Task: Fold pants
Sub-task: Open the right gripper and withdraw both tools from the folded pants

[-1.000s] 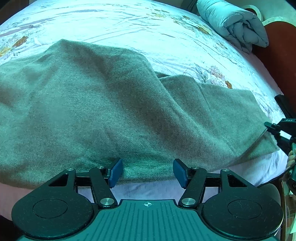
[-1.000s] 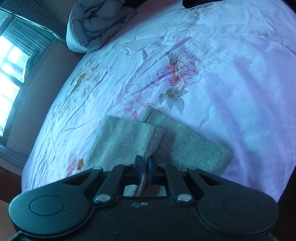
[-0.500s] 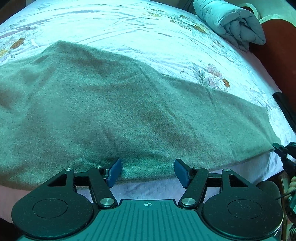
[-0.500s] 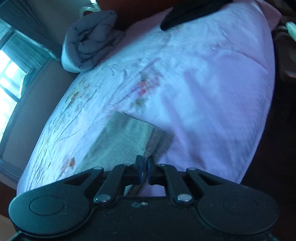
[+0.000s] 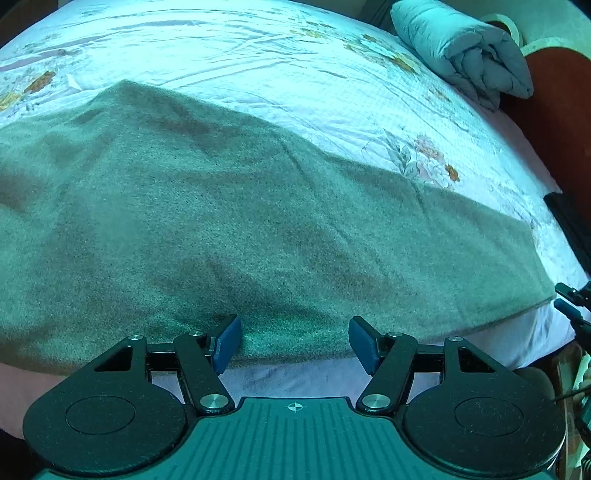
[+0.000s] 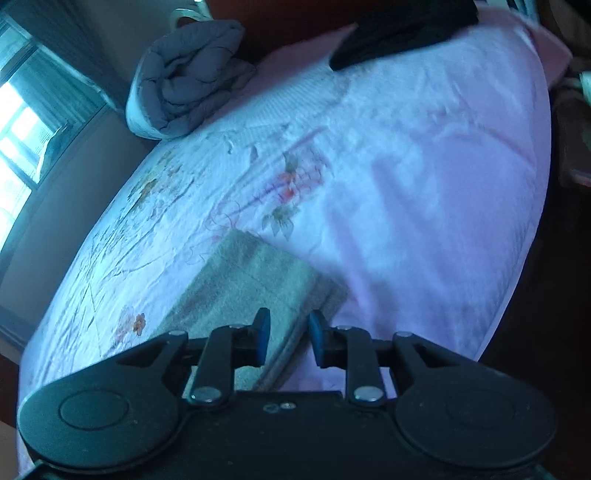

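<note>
The grey-green pants [image 5: 240, 229] lie spread along the near edge of the bed, one leg folded over the other. My left gripper [image 5: 293, 341] is open and empty at the pants' near edge, its blue pads either side of the hem. In the right wrist view the leg end of the pants [image 6: 251, 288] lies on the sheet. My right gripper [image 6: 288, 334] is open just above that end, the cloth lying between its pads but not pinched. The right gripper also shows at the right edge of the left wrist view [image 5: 570, 301].
The bed has a pale floral sheet [image 5: 295, 74]. A rolled grey quilt [image 5: 465, 55] lies at the far corner; it also shows in the right wrist view [image 6: 184, 85]. A dark item [image 6: 399, 33] lies at the bed's far end. The bed edge [image 6: 517, 258] drops off to the right.
My right gripper pulled the leg end across over the other leg, laid it down and has opened, letting go of the cloth. My left gripper has stayed open at the near hem.
</note>
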A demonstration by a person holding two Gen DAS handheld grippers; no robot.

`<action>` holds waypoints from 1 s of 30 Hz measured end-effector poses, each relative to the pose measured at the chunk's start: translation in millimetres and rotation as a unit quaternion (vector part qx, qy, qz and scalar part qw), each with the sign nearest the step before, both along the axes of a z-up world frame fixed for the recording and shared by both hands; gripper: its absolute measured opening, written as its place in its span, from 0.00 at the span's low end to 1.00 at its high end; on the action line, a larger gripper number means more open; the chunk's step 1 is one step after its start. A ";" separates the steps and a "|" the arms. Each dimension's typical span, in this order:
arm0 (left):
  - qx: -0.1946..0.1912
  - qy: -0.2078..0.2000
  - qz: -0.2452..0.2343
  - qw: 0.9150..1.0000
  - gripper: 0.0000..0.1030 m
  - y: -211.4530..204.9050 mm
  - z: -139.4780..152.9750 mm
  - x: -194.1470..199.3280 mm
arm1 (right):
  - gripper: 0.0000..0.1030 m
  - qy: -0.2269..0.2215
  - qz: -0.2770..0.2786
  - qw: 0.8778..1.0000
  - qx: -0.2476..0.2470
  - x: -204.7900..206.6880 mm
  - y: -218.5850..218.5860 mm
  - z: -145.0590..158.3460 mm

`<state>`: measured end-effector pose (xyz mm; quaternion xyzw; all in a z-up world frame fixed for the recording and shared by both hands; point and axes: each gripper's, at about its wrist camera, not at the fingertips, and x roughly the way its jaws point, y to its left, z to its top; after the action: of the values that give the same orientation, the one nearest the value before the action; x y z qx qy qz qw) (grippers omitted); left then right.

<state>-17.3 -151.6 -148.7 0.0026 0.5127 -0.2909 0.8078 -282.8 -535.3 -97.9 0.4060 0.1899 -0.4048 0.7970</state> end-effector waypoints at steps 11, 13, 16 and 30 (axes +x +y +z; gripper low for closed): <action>-0.008 -0.025 0.051 0.998 0.63 23.8 14.2 22.2 | 0.20 0.026 0.143 0.987 -0.064 73.0 17.6 25.1; -0.004 -0.036 0.060 0.998 0.63 28.0 15.7 32.2 | 0.21 0.033 0.180 0.981 -0.060 100.6 28.9 18.6; 0.010 -0.044 0.082 0.996 0.63 34.6 12.3 52.7 | 0.23 0.035 0.213 0.975 -0.044 133.1 41.0 10.5; 0.019 -0.077 0.114 0.990 0.63 68.9 15.0 73.6 | 0.26 0.099 0.263 0.958 -0.066 171.0 64.2 0.6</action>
<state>56.3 -82.7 -133.7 -0.0176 0.4515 -0.1862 0.8725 -111.8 -471.0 -97.4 0.2467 0.3407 -0.2308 0.8774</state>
